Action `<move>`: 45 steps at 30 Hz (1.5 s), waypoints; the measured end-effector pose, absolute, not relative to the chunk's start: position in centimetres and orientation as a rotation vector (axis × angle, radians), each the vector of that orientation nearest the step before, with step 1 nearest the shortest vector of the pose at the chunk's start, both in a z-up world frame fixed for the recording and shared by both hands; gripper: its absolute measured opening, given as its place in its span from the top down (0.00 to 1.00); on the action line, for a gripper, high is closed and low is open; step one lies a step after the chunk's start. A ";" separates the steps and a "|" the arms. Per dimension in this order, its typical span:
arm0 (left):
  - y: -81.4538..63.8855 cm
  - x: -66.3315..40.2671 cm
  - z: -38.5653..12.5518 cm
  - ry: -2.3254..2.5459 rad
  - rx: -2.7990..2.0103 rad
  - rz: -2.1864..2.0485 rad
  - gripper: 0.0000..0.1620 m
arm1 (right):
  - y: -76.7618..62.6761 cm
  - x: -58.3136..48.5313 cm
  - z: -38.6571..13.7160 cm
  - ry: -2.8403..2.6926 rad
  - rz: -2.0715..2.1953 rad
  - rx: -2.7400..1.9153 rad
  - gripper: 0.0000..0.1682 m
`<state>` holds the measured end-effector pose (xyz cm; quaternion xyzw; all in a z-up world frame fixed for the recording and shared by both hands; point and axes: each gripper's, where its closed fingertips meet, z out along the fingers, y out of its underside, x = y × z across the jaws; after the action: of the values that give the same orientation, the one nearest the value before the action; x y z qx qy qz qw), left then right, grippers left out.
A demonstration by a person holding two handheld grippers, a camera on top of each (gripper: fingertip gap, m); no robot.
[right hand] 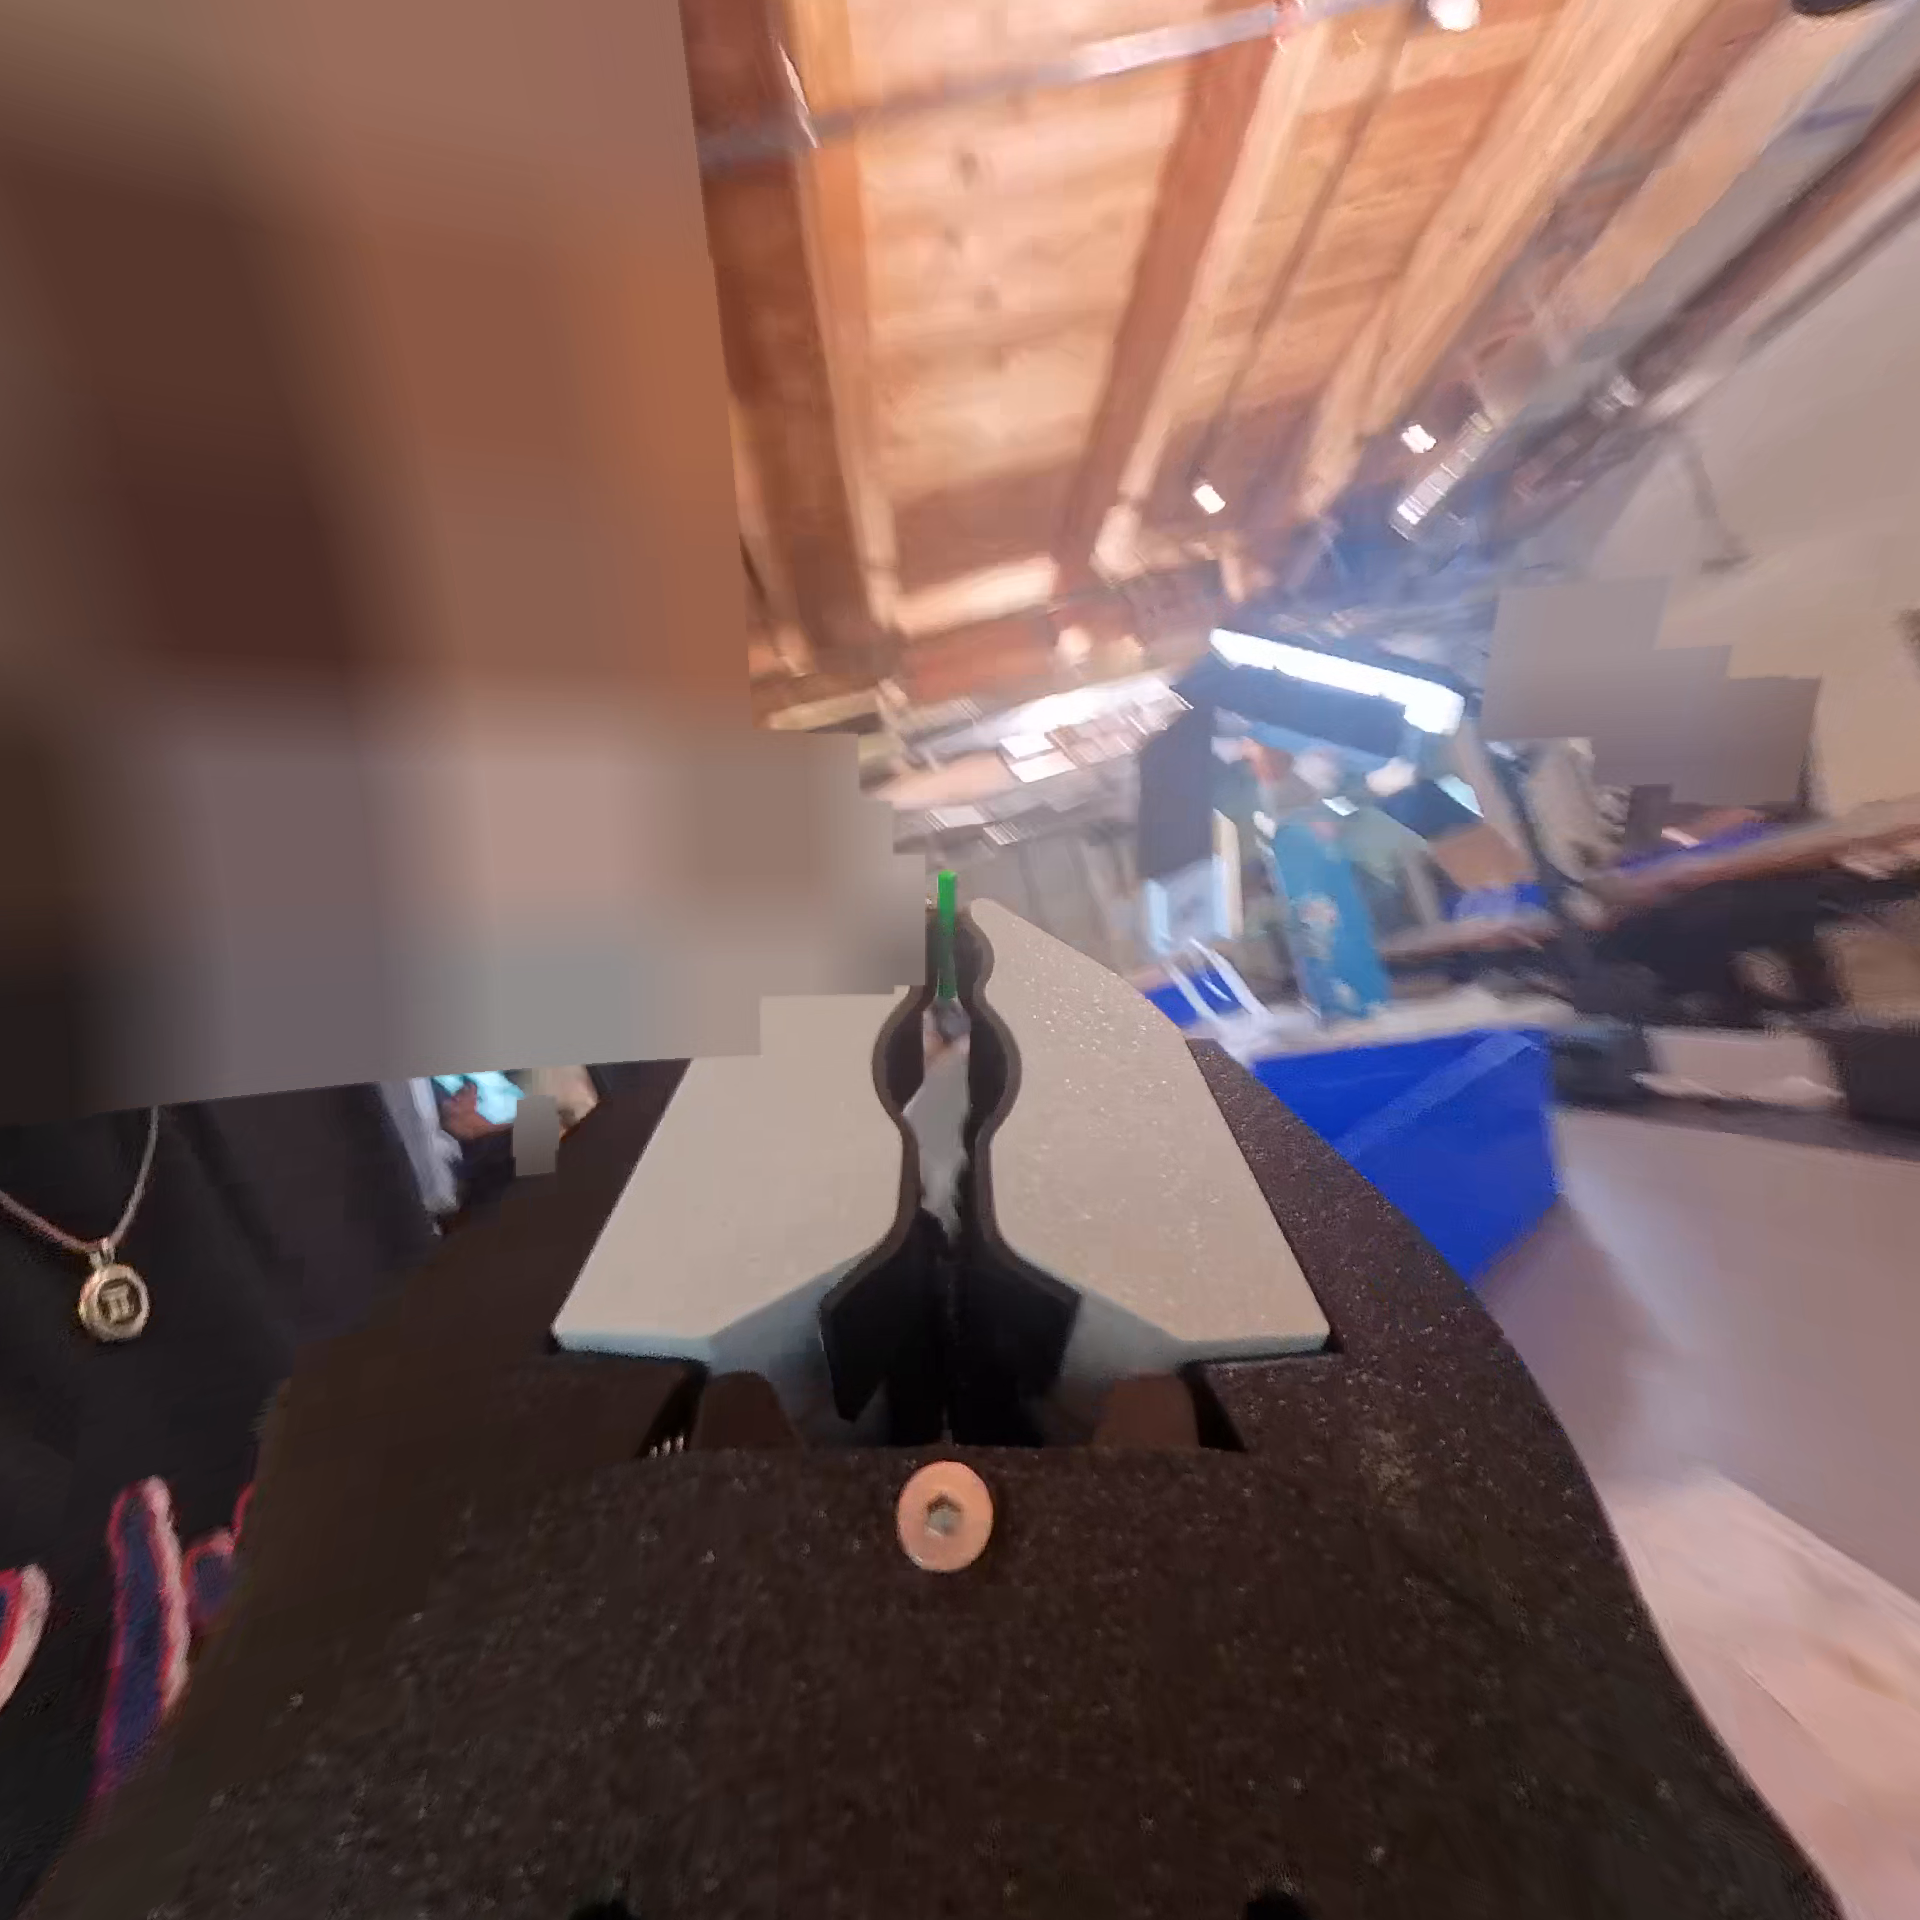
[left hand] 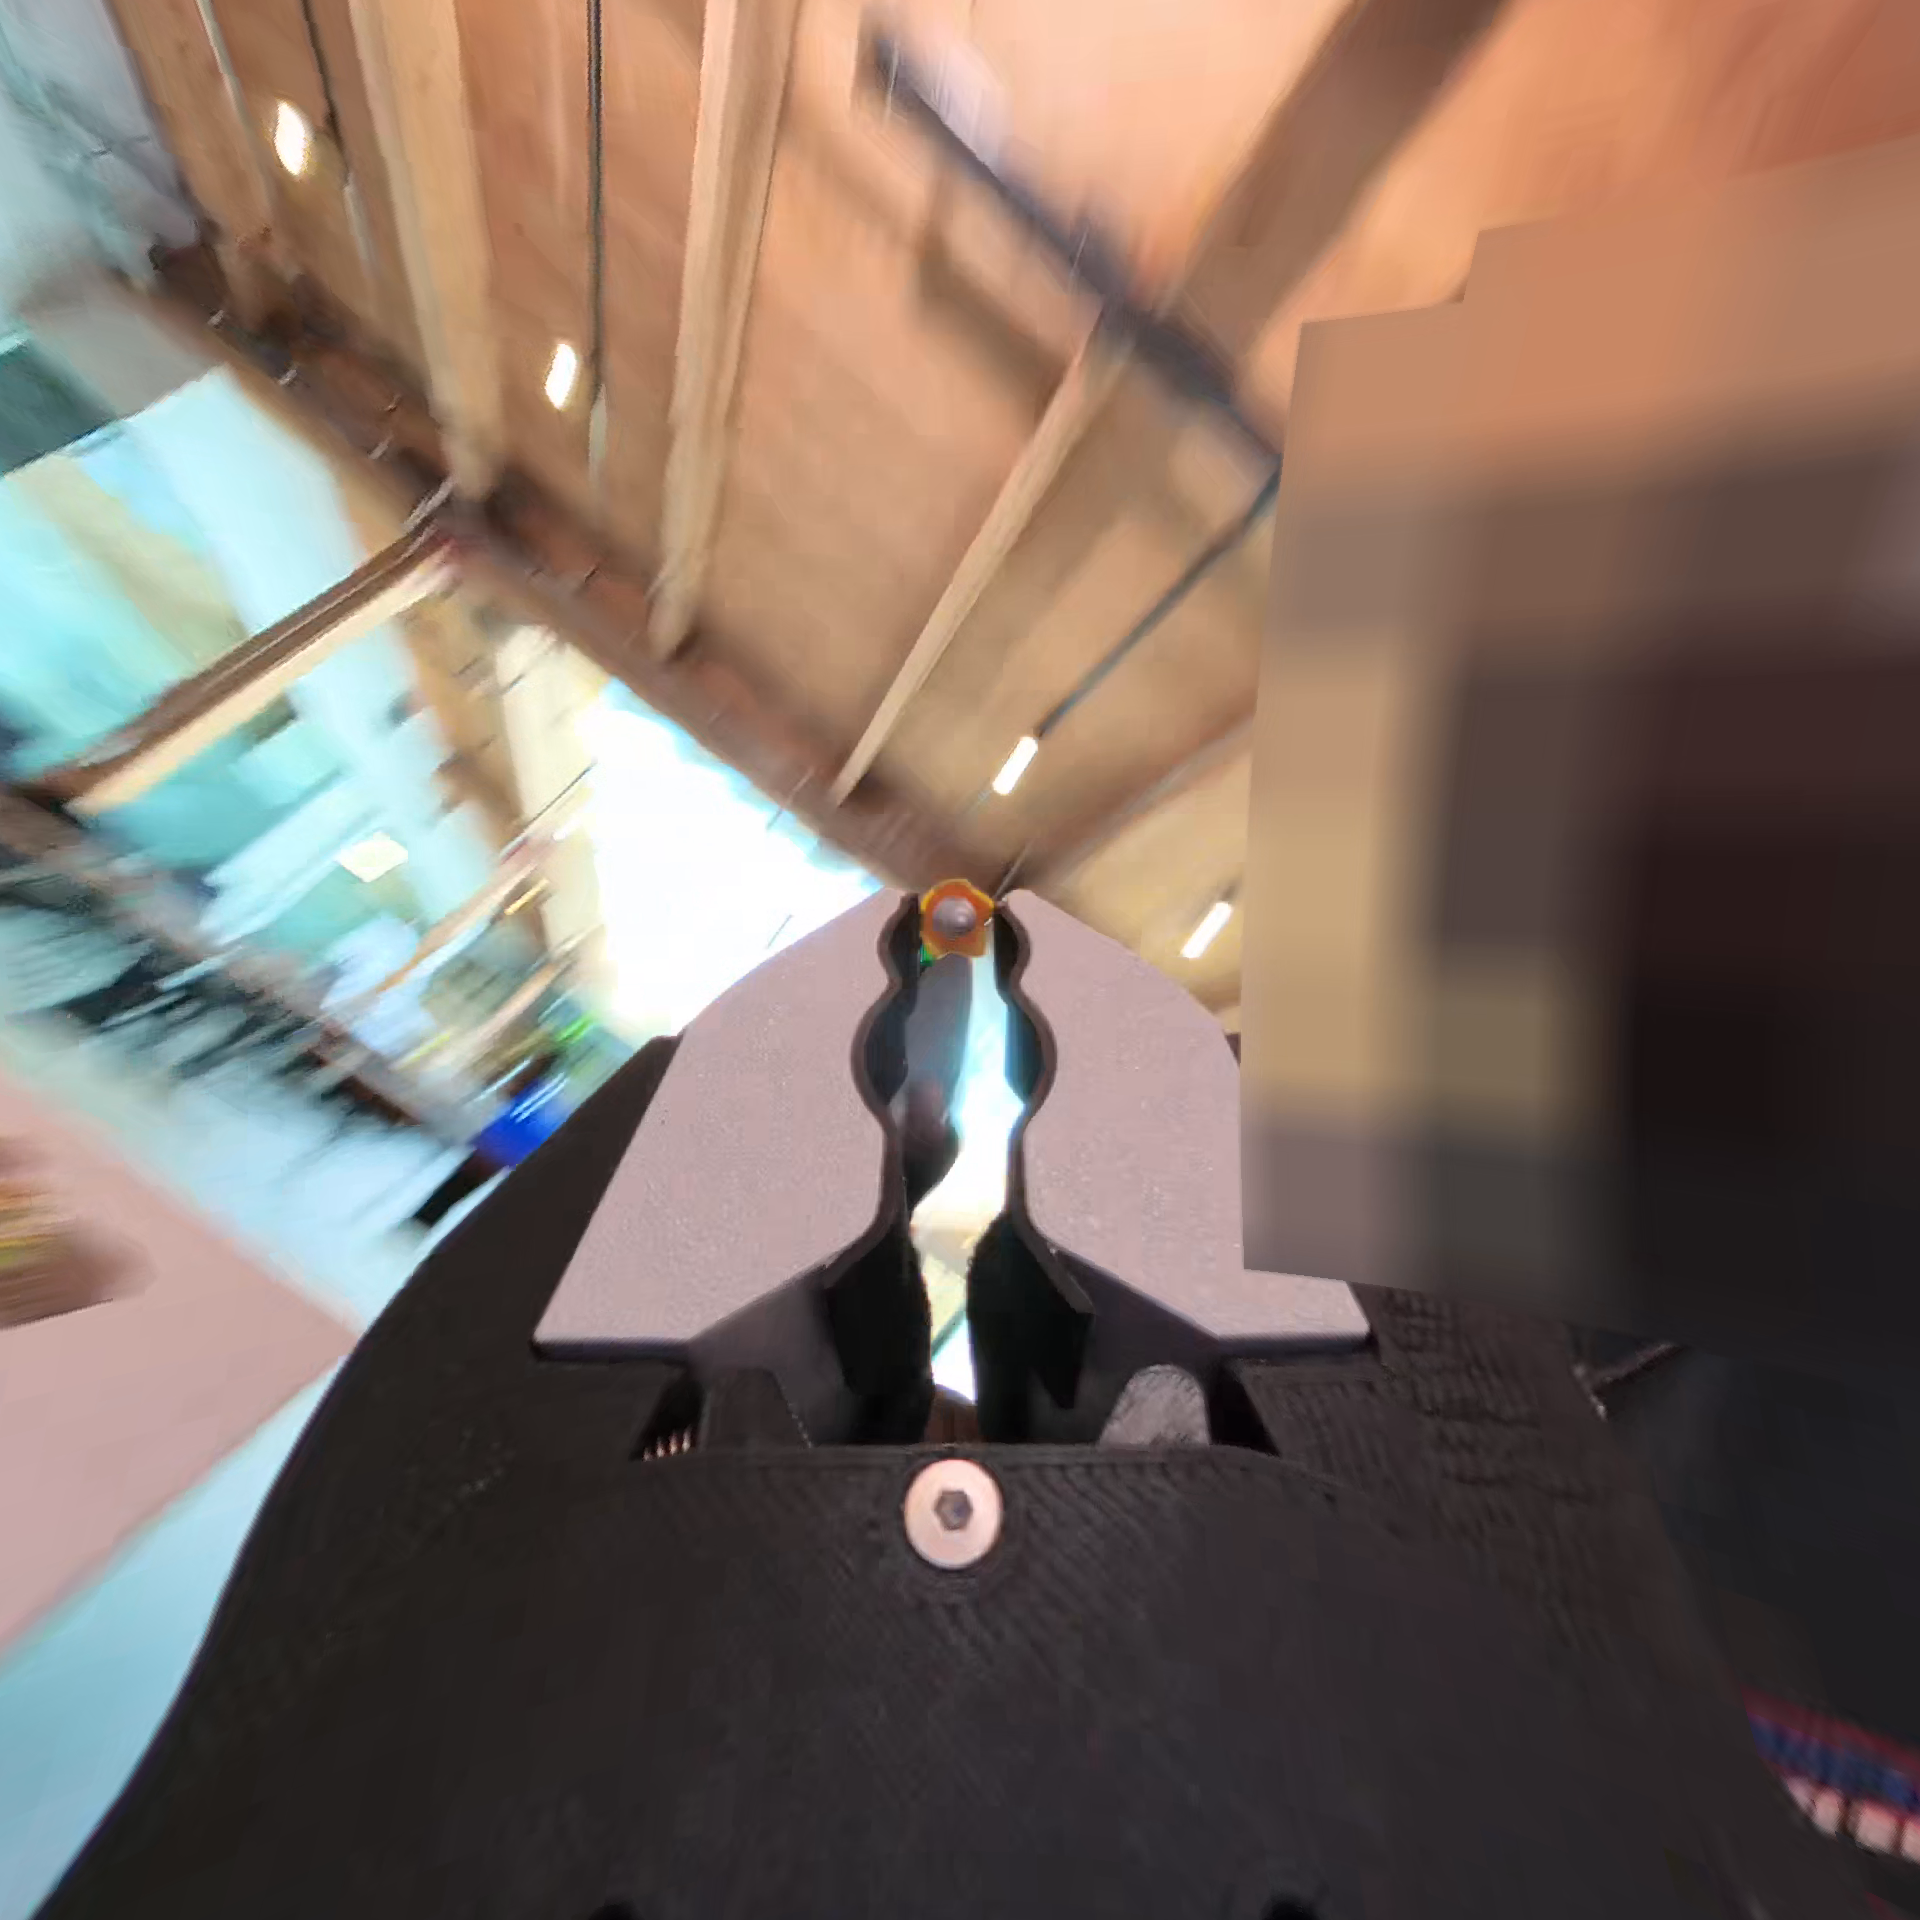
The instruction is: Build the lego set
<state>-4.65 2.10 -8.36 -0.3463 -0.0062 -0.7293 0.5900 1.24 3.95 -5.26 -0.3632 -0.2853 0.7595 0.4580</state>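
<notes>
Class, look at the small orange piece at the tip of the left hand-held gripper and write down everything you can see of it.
The orange piece is a tiny, roughly round lego part with a scalloped, flower-like edge, in what looks like glossy plastic. A grey rounded stud or pin sits at its centre. It is pinched at the very tip of the left hand-held gripper, whose grey fingers touch it on both sides. A sliver of green shows just below it. It is held up in the air, facing the camera, against a blurred wooden ceiling.
</notes>
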 end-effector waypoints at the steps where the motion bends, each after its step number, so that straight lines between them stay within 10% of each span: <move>1: 2.2 -4.4 -8.7 0.068 -0.912 -1.625 0.91 | 4.6 2.3 -6.1 -0.764 1.777 -0.995 0.98; 8: 3.8 -3.4 -15.3 0.511 -1.557 -0.969 0.91 | 7.1 10.8 -17.3 -1.381 0.921 -1.799 0.98; 26: 3.9 -3.1 -16.3 0.511 -1.582 -0.979 0.91 | 5.1 18.5 -26.8 -1.934 0.227 -2.334 0.97; 38: 3.7 -2.8 -16.2 0.519 -1.580 -0.986 0.91 | 6.2 16.6 -24.6 -1.870 0.292 -2.124 0.90; 45: 2.1 -1.1 -12.6 0.382 -1.359 -1.415 0.91 | 2.6 3.7 -12.5 -1.500 0.801 -1.052 0.81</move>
<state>-1.08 2.10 -12.61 -0.5718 0.1608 -0.5957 0.5408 3.69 2.56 -12.47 -0.4426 -0.6311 0.3369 0.5407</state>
